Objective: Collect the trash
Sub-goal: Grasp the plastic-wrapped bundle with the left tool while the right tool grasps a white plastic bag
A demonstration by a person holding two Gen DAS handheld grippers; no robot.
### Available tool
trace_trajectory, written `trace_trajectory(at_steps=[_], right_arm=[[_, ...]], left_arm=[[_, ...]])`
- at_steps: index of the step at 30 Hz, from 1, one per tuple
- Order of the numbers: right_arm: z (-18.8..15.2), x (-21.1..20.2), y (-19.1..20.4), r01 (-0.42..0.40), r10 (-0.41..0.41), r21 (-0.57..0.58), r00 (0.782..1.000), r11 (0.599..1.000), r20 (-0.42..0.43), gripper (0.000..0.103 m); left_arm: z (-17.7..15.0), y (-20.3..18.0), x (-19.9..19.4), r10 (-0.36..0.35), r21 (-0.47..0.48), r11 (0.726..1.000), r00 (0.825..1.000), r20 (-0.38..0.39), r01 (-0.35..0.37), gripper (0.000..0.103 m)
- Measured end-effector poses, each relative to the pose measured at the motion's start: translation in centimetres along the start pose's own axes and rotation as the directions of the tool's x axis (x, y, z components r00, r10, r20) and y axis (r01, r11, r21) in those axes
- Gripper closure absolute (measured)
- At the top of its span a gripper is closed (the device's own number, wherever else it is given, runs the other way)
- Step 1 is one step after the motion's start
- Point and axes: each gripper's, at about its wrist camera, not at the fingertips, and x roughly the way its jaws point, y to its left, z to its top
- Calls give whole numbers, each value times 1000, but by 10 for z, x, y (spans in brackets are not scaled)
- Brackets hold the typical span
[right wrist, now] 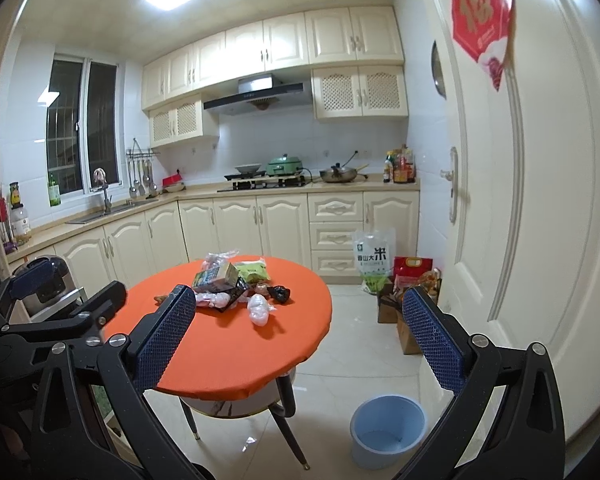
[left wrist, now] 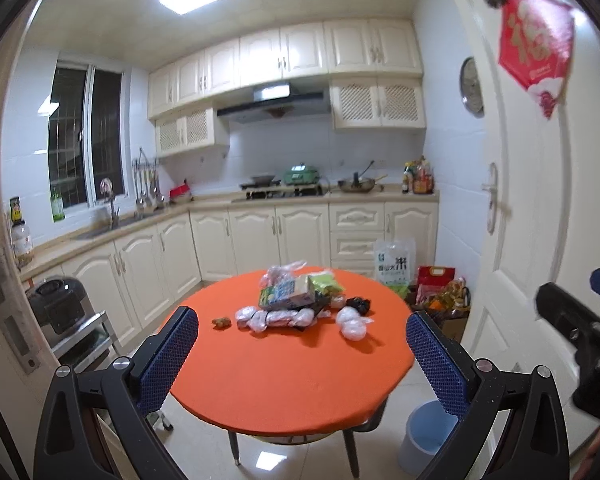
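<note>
A kitchen's round orange table (left wrist: 284,376) carries a heap of trash: a brown scrap (left wrist: 221,322) at the pile's 9 o'clock, a carton (left wrist: 288,293) atop clear bagged wads (left wrist: 274,317), a black bag (left wrist: 358,304) at 3 o'clock. The left gripper (left wrist: 302,354) and right gripper (right wrist: 300,340) hang short of the table, fingers spread wide, empty. A blue bin (right wrist: 388,426) stands on the floor at the table's 4 o'clock.

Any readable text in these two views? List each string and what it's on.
"福": red door hanging, cropped at the top.
"米", large: white rice bag on the floor; its smaller characters are too blurred.
Carton on the orange table: print unreadable.
Counter bottles: labels too small.
</note>
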Motion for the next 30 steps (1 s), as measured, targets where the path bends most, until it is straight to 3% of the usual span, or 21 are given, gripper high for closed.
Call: trace_trajectory(at_steps=[6,11,20,29,30], right_arm=[[-10,68,-13,2,1,19,991,1000,-135,0],[-23,143,-13,-26,26,6,968,1000,-251,0],[-59,297,28,-135,61,-114,868,984,-494,0],[-72,382,55,-234,95,-162,800,959,-592,0],[-74,389,56,-241,97,-163,792,957,-603,5]], left_arm=[[6,34,74,30,-52,998,992,-120,-36,1],[2,58,150,82,-74,992,964,-253,-104,1],[1,58,283,44,-85,992,890,-453,-93,1],[9,62,366,-6,-149,986,869,-495,-78,1],[8,61,372,-8,-152,985,869,-495,-77,1]])
